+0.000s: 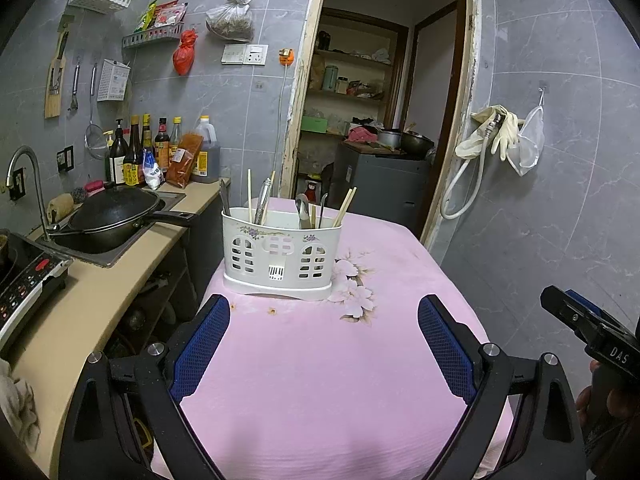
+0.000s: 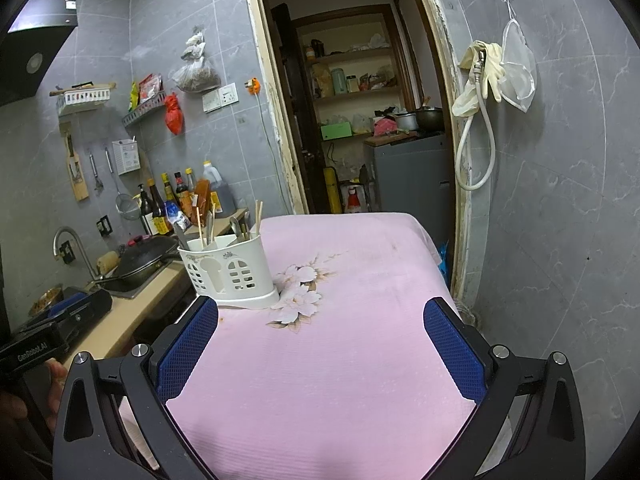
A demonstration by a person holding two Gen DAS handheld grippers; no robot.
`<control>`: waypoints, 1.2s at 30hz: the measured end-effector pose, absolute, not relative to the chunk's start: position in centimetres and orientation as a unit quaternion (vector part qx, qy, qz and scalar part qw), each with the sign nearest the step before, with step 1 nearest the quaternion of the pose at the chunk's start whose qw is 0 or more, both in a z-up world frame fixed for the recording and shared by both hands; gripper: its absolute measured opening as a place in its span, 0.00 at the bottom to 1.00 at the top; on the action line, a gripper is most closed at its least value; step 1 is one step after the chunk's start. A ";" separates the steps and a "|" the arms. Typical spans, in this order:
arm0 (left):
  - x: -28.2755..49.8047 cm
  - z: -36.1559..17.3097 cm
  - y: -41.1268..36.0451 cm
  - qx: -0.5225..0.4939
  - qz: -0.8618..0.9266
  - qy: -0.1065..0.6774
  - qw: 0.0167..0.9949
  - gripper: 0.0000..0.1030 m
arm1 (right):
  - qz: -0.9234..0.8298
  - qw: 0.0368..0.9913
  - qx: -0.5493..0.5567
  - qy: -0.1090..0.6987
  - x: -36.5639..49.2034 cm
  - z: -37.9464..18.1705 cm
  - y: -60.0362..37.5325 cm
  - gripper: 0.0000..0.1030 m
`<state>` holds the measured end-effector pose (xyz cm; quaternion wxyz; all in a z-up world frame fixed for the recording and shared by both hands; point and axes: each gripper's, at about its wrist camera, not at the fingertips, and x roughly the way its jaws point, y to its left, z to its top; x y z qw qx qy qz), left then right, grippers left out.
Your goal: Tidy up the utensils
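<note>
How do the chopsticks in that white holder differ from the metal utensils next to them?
The chopsticks are thin, pale wooden sticks; the metal utensils are silvery and broader. The chopsticks poke up higher and some lean outward, while the metal utensils sit lower and more upright. Both stand in the white utensil holder on the pink tablecloth.

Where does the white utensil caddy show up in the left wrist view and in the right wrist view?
Left wrist view: the white utensil caddy stands near the picture's centre, on the pink tablecloth, ahead of the open left tool.
Right wrist view: the caddy sits left of centre, beyond the left finger of the open right tool.
Shared landmark: the flower print on the cloth, at the caddy's base.
</note>
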<state>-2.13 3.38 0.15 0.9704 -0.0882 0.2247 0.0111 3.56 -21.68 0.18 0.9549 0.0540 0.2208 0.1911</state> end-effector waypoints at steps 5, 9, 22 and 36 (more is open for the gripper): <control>-2.1 0.1 3.3 -0.087 0.011 0.224 0.970 0.89 | 0.192 0.955 0.054 0.221 3.7 0.3 -21.8 1.00; -2.1 0.1 3.3 -0.087 0.012 0.224 0.971 0.89 | 0.192 0.955 0.055 0.221 3.7 0.3 -21.7 1.00; -1.8 0.3 3.1 -0.085 0.012 0.225 0.971 0.89 | 0.192 0.955 0.055 0.221 3.9 0.3 -21.7 1.00; -1.8 0.5 3.0 -0.073 0.029 0.221 0.972 0.89 | 0.191 0.955 0.056 0.221 3.8 0.3 -21.7 1.00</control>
